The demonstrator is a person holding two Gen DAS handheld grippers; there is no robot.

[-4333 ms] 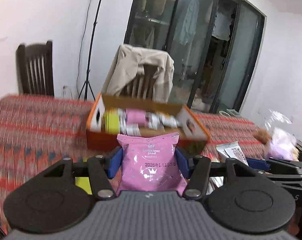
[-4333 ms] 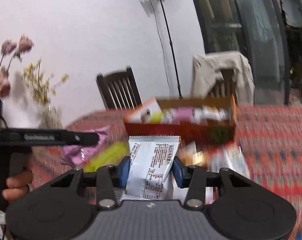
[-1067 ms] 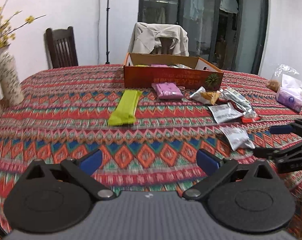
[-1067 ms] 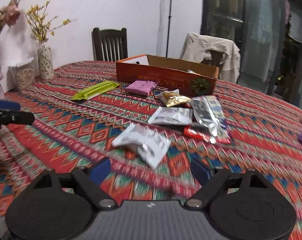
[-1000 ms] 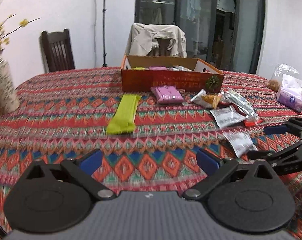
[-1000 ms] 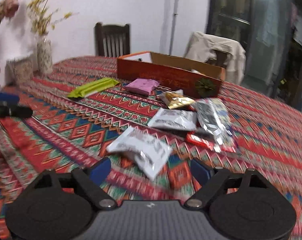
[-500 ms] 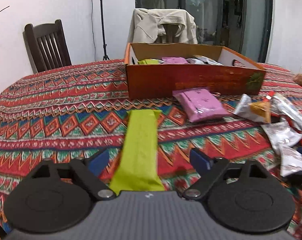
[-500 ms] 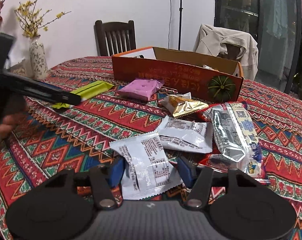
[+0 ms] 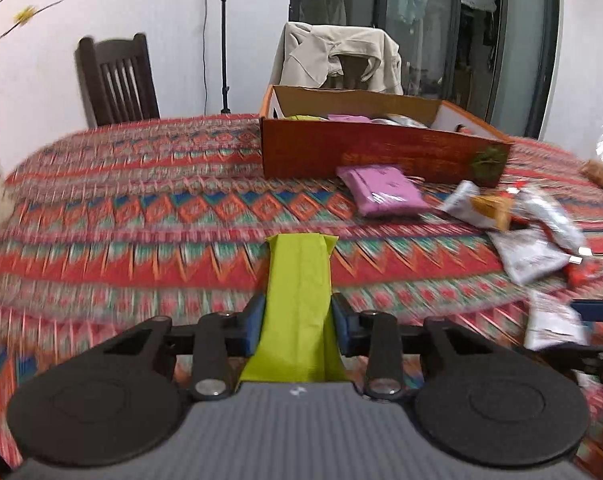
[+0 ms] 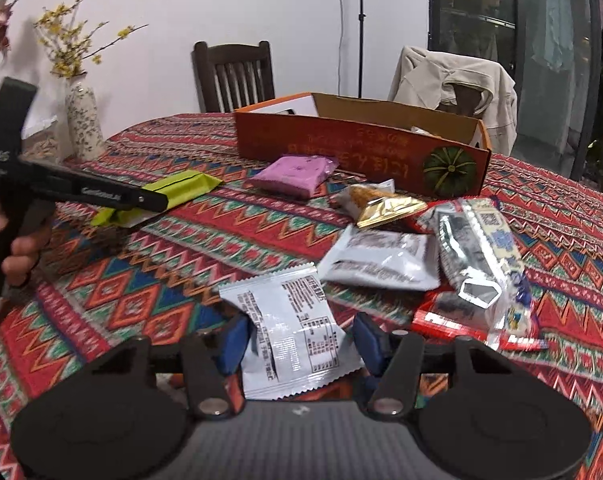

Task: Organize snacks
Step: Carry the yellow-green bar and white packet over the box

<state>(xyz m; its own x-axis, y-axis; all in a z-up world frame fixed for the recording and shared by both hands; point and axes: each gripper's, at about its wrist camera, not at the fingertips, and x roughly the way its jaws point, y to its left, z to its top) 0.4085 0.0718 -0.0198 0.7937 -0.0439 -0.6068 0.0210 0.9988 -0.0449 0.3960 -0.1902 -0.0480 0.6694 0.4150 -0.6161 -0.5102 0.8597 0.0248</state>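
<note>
A long green snack bar [image 9: 299, 272] lies on the patterned tablecloth, pointing toward the orange cardboard box [image 9: 381, 152]. My left gripper [image 9: 298, 320] is closing on the bar's near end, and both blue pads touch its sides. In the right wrist view, a white snack packet [image 10: 289, 320] with black print sits between the pads of my right gripper [image 10: 300, 340], which press on its edges. The box [image 10: 341, 148] holds several packets. A pink packet [image 10: 295, 174] lies just in front of it.
Loose packets lie right of the white one: gold [image 10: 385, 206], grey-white [image 10: 381, 260], silver [image 10: 477, 256] and red [image 10: 441, 320]. A flowered vase [image 10: 81, 120] stands at the table's left. A dark chair [image 9: 117, 80] and a jacket-draped chair [image 9: 337, 60] stand behind the table.
My left gripper moved forward over the green bar and its wide jaws narrowed onto it. My right gripper came down around the white packet and its jaws narrowed onto it too.
</note>
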